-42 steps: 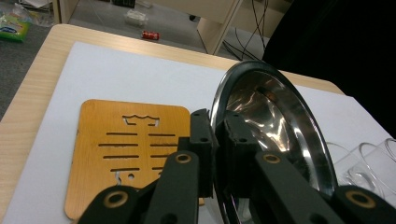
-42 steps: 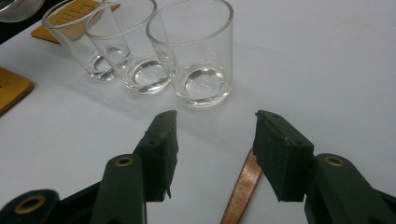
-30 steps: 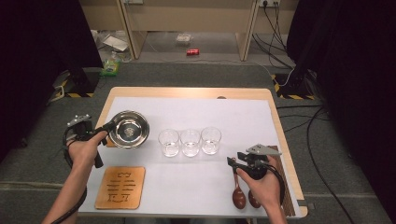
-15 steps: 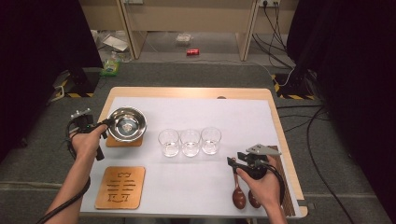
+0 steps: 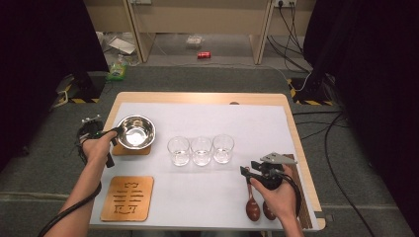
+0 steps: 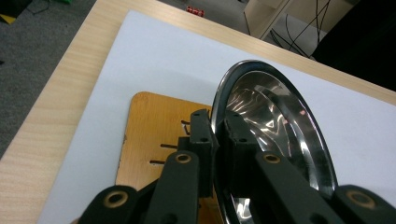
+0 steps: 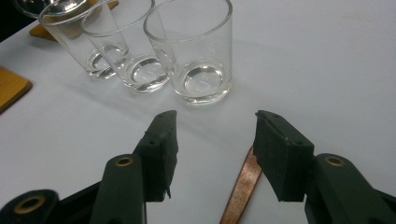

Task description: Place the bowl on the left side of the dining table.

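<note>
A shiny steel bowl (image 5: 135, 131) sits over a wooden coaster (image 5: 129, 149) at the table's left. My left gripper (image 5: 112, 132) is shut on the bowl's rim; in the left gripper view its jaws clamp the rim (image 6: 219, 135) with the coaster (image 6: 154, 135) beneath. Three empty glasses (image 5: 201, 149) stand in a row at the middle. My right gripper (image 5: 245, 171) hovers open near the front right, over two wooden spoons (image 5: 253, 206). In the right gripper view a spoon handle (image 7: 243, 186) lies between the open jaws, with the glasses (image 7: 196, 51) ahead.
A second carved wooden coaster (image 5: 127, 197) lies at the front left. A white sheet (image 5: 197, 118) covers the wooden table. A dark strip (image 5: 300, 197) lies along the right edge. Cables and a red can (image 5: 203, 55) are on the floor beyond.
The left gripper has carried the bowl back and left, from beside the coaster to over it. The right gripper has stayed put and open.
</note>
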The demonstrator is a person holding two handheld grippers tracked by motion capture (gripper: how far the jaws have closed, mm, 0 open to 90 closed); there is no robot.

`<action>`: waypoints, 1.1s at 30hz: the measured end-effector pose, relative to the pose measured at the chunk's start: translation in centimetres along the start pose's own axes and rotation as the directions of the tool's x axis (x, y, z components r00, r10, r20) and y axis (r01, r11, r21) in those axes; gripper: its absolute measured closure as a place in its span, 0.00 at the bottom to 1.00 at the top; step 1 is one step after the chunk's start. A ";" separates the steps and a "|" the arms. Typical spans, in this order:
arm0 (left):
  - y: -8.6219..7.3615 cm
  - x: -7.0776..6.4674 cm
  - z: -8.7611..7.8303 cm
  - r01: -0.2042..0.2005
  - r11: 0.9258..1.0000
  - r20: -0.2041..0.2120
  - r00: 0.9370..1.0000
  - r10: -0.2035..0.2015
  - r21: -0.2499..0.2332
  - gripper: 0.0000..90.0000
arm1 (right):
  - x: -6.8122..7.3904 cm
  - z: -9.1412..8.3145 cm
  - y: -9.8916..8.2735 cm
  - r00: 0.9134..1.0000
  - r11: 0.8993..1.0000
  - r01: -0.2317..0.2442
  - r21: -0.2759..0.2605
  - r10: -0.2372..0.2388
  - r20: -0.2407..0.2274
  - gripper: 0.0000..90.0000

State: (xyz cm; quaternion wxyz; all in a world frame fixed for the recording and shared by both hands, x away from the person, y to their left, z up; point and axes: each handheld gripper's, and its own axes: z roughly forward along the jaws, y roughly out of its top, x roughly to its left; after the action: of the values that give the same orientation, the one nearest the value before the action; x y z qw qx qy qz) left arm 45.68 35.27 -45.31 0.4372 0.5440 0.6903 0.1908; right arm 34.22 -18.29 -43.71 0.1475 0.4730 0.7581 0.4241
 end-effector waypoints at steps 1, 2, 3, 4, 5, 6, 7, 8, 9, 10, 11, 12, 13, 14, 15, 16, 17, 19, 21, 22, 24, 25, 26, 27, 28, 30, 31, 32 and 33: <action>-0.1 0.1 0.2 0.003 1.000 -0.001 1.000 -0.003 0.003 0.93 | 0.0 0.0 0.0 1.000 1.000 0.000 0.000 0.000 0.000 0.55; -0.1 0.1 0.2 0.003 1.000 -0.001 1.000 -0.003 0.003 0.93 | 0.0 0.0 0.0 1.000 1.000 0.000 0.000 0.000 0.000 0.55; -0.2 0.2 0.4 0.016 1.000 -0.002 1.000 -0.016 0.005 0.93 | 0.0 0.0 0.0 1.000 1.000 0.007 -0.001 -0.007 -0.001 0.55; -0.2 0.2 0.4 0.016 1.000 -0.002 1.000 -0.016 0.005 0.93 | 0.0 0.0 0.0 1.000 1.000 0.007 -0.001 -0.007 -0.001 0.55; -0.2 0.2 0.5 0.019 1.000 -0.003 1.000 -0.019 0.007 0.93 | 0.0 0.0 0.0 1.000 1.000 0.003 0.000 -0.003 0.000 0.55; -0.3 0.3 0.6 0.033 0.999 0.002 0.999 -0.033 0.007 0.93 | 0.0 0.1 0.0 1.000 1.000 0.006 0.000 -0.006 0.000 0.55; -0.3 0.4 0.7 0.039 0.999 0.003 0.999 -0.039 0.007 0.93 | 0.0 0.1 0.0 1.000 1.000 0.005 0.001 -0.005 0.000 0.55; -0.3 0.4 0.7 0.042 0.999 0.006 0.999 -0.042 0.008 0.93 | 0.0 0.1 0.0 1.000 1.000 0.005 0.002 -0.005 -0.001 0.55; -0.3 0.5 0.8 0.047 0.999 0.007 0.999 -0.047 0.008 0.93 | 0.0 0.1 0.0 1.000 1.000 0.006 0.003 -0.006 -0.002 0.55; -0.2 0.5 0.8 0.052 0.999 0.007 0.999 -0.052 0.008 0.93 | 0.0 0.1 -0.1 1.000 1.000 0.003 0.005 -0.003 -0.003 0.55; -0.2 0.6 0.9 0.055 0.998 0.007 0.998 -0.055 0.009 0.93 | 0.0 0.2 -0.1 1.000 1.000 0.003 0.004 -0.003 -0.003 0.55; -0.2 0.6 0.9 0.055 0.998 0.007 0.998 -0.055 0.009 0.92 | 0.0 0.2 -0.1 1.000 1.000 0.003 0.004 -0.003 -0.003 0.55; -0.2 0.6 0.9 0.062 0.998 0.010 0.998 -0.062 0.010 0.92 | 0.0 0.2 -0.1 1.000 1.000 0.006 0.003 -0.006 -0.002 0.55; -0.3 0.7 0.9 0.064 0.998 0.010 0.998 -0.064 0.010 0.92 | 0.0 0.2 -0.1 1.000 1.000 0.008 0.004 -0.008 -0.003 0.55; -0.3 0.7 1.0 0.064 0.998 0.007 0.998 -0.064 0.009 0.92 | 0.0 0.2 -0.1 1.000 1.000 0.007 0.003 -0.007 -0.003 0.55; -0.3 0.7 1.0 0.059 0.998 0.001 0.998 -0.059 0.011 0.92 | 0.0 0.1 -0.1 1.000 1.000 0.007 0.003 -0.007 -0.003 0.55; -0.3 0.7 1.0 0.059 0.998 0.001 0.998 -0.059 0.011 0.92 | 0.0 0.1 -0.1 1.000 1.000 0.007 0.003 -0.007 -0.003 0.55; -0.4 0.8 1.1 0.031 0.999 -0.023 0.999 -0.030 0.015 0.91 | 0.0 0.1 -0.1 1.000 1.000 0.007 0.003 -0.007 -0.003 0.55; -0.5 0.8 1.2 0.002 1.000 -0.042 0.999 -0.001 0.022 0.90 | 0.0 0.1 -0.1 1.000 1.000 0.005 0.003 -0.005 -0.002 0.55; -0.5 0.9 1.2 -0.009 1.000 -0.051 0.999 0.010 0.023 0.90 | 0.0 0.1 -0.1 1.000 1.000 0.005 0.003 -0.005 -0.002 0.55; -0.6 0.9 1.3 -0.026 0.999 -0.065 0.997 0.028 0.028 0.89 | 0.0 0.1 -0.1 1.000 1.000 0.007 0.003 -0.007 -0.002 0.55; -0.7 1.0 1.3 -0.034 0.999 -0.071 0.997 0.036 0.030 0.89 | 0.0 0.1 -0.1 1.000 1.000 0.005 0.002 -0.005 -0.002 0.55; -0.7 1.0 1.4 -0.038 0.999 -0.074 0.996 0.040 0.029 0.88 | 0.0 0.1 -0.1 1.000 1.000 0.003 0.003 -0.003 -0.001 0.55; -0.7 1.0 1.4 -0.038 0.999 -0.074 0.996 0.040 0.029 0.88 | 0.0 0.1 -0.1 1.000 1.000 0.003 0.003 -0.003 -0.001 0.55; -0.9 1.1 1.4 -0.045 0.998 -0.083 0.995 0.047 0.034 0.87 | 0.0 0.1 -0.1 1.000 1.000 0.003 0.003 -0.003 -0.001 0.55; -0.9 1.2 1.4 -0.042 0.999 -0.084 0.995 0.045 0.030 0.86 | -0.1 0.1 -0.1 1.000 1.000 0.003 0.003 -0.003 -0.001 0.55; -1.0 1.3 1.4 -0.047 0.998 -0.091 0.995 0.050 0.030 0.85 | -0.1 0.1 -0.1 1.000 1.000 0.004 0.002 -0.004 -0.001 0.55; -1.1 1.4 1.4 -0.054 0.998 -0.095 0.994 0.057 0.031 0.85 | -0.1 0.1 -0.1 1.000 1.000 0.005 0.002 -0.005 0.000 0.55; -1.1 1.4 1.4 -0.054 0.998 -0.095 0.994 0.057 0.031 0.84 | -0.1 0.1 -0.1 1.000 1.000 0.005 0.002 -0.005 0.000 0.55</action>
State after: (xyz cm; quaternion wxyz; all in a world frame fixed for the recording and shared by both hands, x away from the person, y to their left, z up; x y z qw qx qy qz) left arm 46.11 35.90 -47.41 0.3903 0.5595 0.6976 0.2190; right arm 34.28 -18.30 -43.85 0.1482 0.4711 0.7597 0.4230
